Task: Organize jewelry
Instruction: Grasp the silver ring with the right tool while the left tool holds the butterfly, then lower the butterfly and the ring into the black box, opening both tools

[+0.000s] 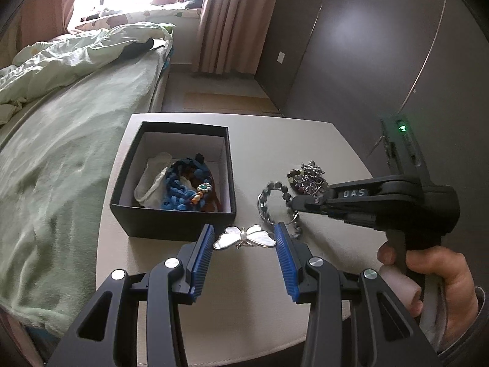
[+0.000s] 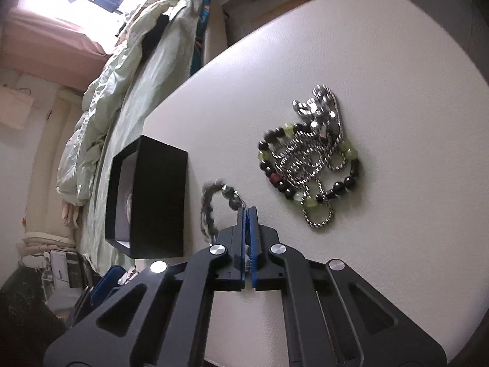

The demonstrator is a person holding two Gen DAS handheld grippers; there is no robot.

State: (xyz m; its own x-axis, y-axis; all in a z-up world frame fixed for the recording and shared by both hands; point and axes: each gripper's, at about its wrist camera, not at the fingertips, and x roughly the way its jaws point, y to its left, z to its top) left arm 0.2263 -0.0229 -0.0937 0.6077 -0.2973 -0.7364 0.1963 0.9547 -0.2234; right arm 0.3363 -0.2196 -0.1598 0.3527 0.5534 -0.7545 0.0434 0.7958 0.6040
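Note:
A white mother-of-pearl butterfly brooch spans the gap between the blue pads of my left gripper, which is shut on it just in front of the black box. The box stands open on the white table and holds a blue beaded piece and white cloth. To the right, my right gripper is shut on a grey bead bracelet. In the right wrist view the closed jaws pinch that bracelet beside the box.
A tangle of silver chains and a dark-and-green bead bracelet lies on the table beyond the right gripper, also seen as a pile. A bed with green bedding borders the table's left. A hand grips the right handle.

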